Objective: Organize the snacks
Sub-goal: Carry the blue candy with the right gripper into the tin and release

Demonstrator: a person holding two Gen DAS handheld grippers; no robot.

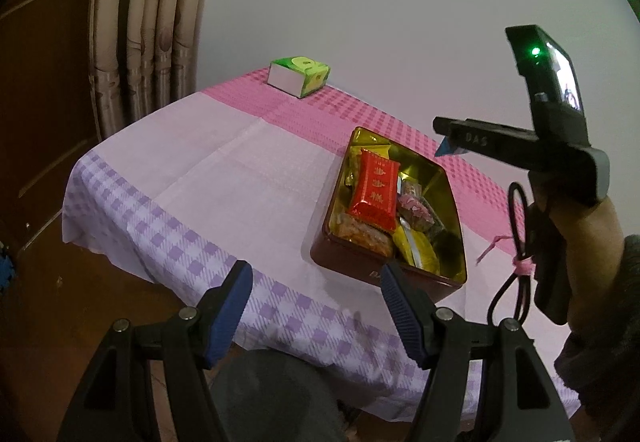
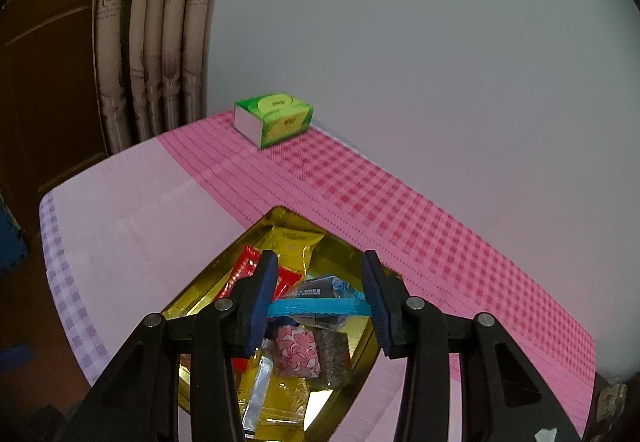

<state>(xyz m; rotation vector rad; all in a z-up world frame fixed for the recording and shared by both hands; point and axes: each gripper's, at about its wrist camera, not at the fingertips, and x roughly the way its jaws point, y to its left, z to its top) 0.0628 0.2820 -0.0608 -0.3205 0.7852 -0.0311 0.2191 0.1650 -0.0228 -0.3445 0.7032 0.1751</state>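
Right hand-held gripper (image 2: 318, 300) is clamped on a blue snack packet (image 2: 316, 308), directly above the open gold-lined tin (image 1: 454, 198) of snacks on the desk (image 1: 240, 170). Left hand-held gripper (image 1: 316, 306) stands released, empty, at the desk's near edge.

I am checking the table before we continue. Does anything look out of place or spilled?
Nothing stands out. The snacks lie loosely piled inside the tin, none spilled on the tablecloth. The green box sits squarely at the far edge.

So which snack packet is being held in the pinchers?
The blue-edged clear packet, clamped by the right gripper above the gold tin; the others lie inside.
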